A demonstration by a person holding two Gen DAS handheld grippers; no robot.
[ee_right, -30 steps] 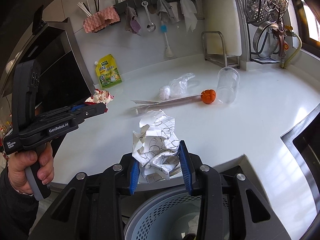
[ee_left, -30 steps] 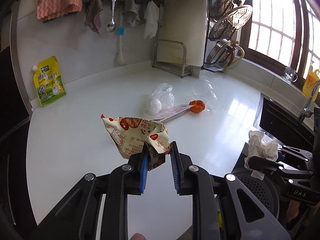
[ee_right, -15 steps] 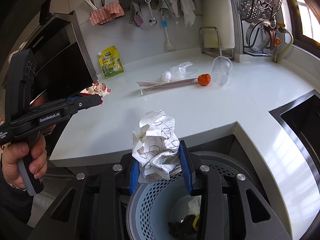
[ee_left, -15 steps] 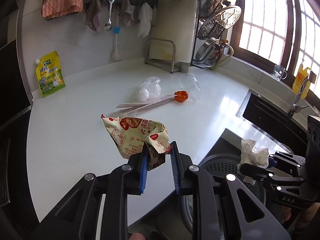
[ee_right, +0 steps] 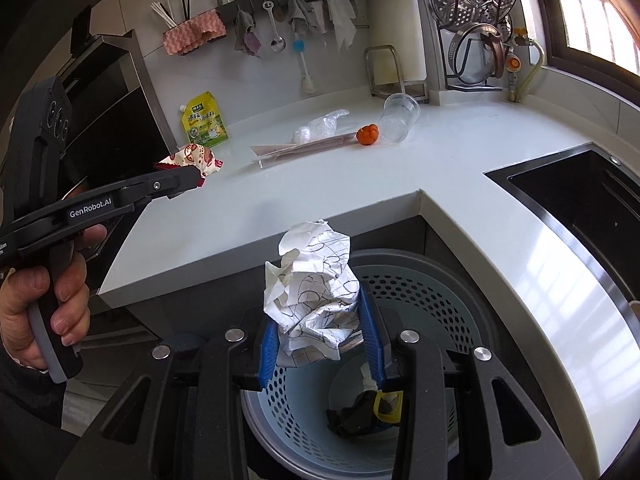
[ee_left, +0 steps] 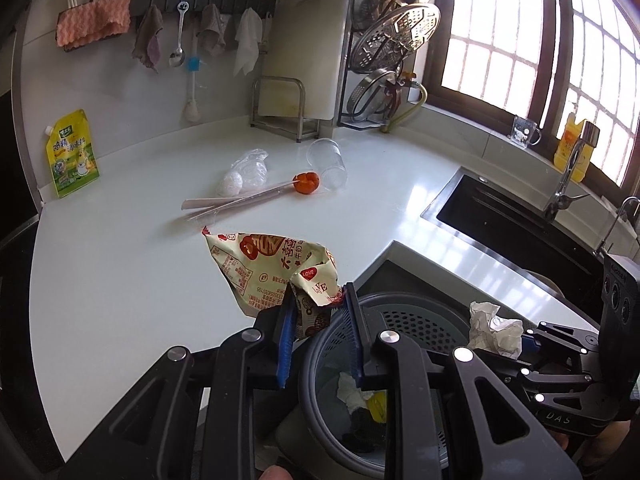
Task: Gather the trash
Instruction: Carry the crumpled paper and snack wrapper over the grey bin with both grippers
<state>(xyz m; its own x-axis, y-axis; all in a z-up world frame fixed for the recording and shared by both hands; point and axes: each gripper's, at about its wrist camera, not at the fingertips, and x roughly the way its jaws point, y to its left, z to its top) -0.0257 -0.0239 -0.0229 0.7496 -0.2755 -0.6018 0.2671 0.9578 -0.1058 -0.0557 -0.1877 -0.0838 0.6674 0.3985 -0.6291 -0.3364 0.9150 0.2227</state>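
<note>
A crumpled ball of white paper with black line markings (ee_right: 314, 296) is clamped between the blue pads of the right gripper (ee_right: 320, 340), directly above the open mouth of a perforated grey waste bin (ee_right: 424, 300). Dark and yellow scraps are seen at the bin's bottom. The bin is set in the notch below the edge of the white countertop (ee_right: 320, 184).

A cream snack wrapper with red print (ee_left: 272, 268) is pinched at its crumpled lower end by the left gripper (ee_left: 318, 332), jaws closed on it. The wrapper is held over the counter edge, just beside the bin rim (ee_left: 400, 300), not yet over the opening. In the right wrist view the left gripper is seen from the side, gripped by a person's hand (ee_right: 44, 312).

Further back on the counter, uncollected items are noted: a clear plastic cup lying on its side (ee_left: 326, 162), an orange peel piece (ee_left: 306, 182) touching or just beside it, a long chopstick sleeve (ee_left: 236, 202) and a crumpled clear bag (ee_left: 244, 172). A yellow-green pouch (ee_left: 72, 154) is leaned against the backsplash. A black sink (ee_left: 516, 236) is set in the counter to the right.
</note>
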